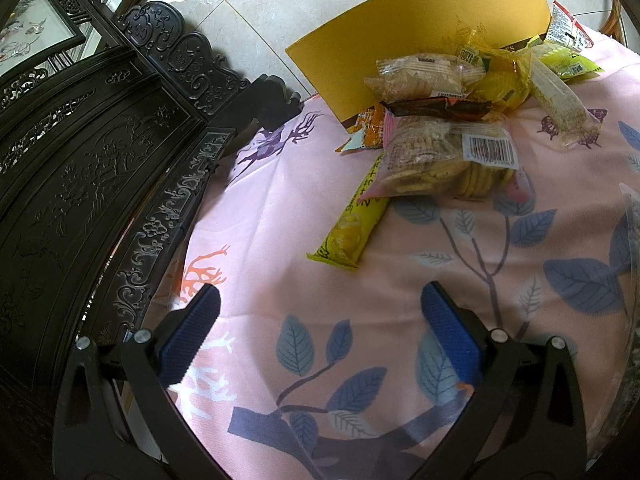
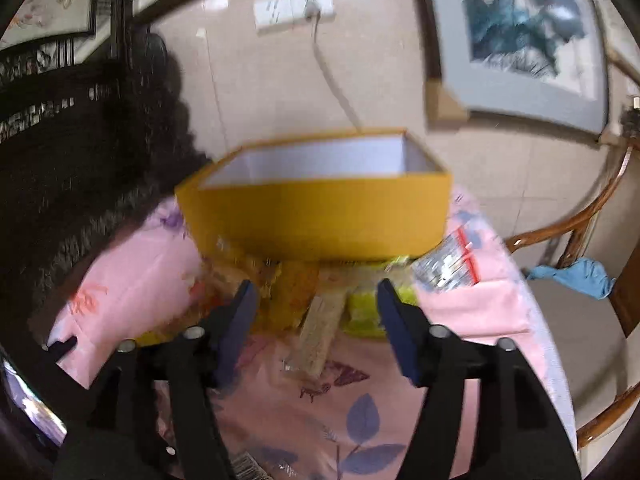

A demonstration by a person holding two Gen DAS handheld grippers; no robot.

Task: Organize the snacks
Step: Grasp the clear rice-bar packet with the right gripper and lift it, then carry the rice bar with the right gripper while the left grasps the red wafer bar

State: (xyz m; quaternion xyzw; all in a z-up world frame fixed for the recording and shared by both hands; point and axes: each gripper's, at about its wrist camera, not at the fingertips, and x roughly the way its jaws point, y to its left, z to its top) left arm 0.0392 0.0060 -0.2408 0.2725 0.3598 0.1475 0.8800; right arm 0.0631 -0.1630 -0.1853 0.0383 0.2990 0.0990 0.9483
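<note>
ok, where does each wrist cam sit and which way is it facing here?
Left wrist: on the left claw, angled down across the pink tablecloth toward the snack pile and yellow box; both blue-padded fingers show, open.
Right wrist: on the right claw, closer in, facing the box's front wall and open top, wall behind; both fingers show, open, image blurred.
Shared: box, snack pile, tablecloth.

One open yellow cardboard box (image 1: 416,16) stands on one pink leaf-printed tablecloth (image 1: 280,208). Before it lie about nine wrapped snacks, heaped so I can't count exactly: two clear cracker packs (image 1: 444,160), one long yellow packet (image 1: 354,224), one sesame bar (image 1: 560,100).
</note>
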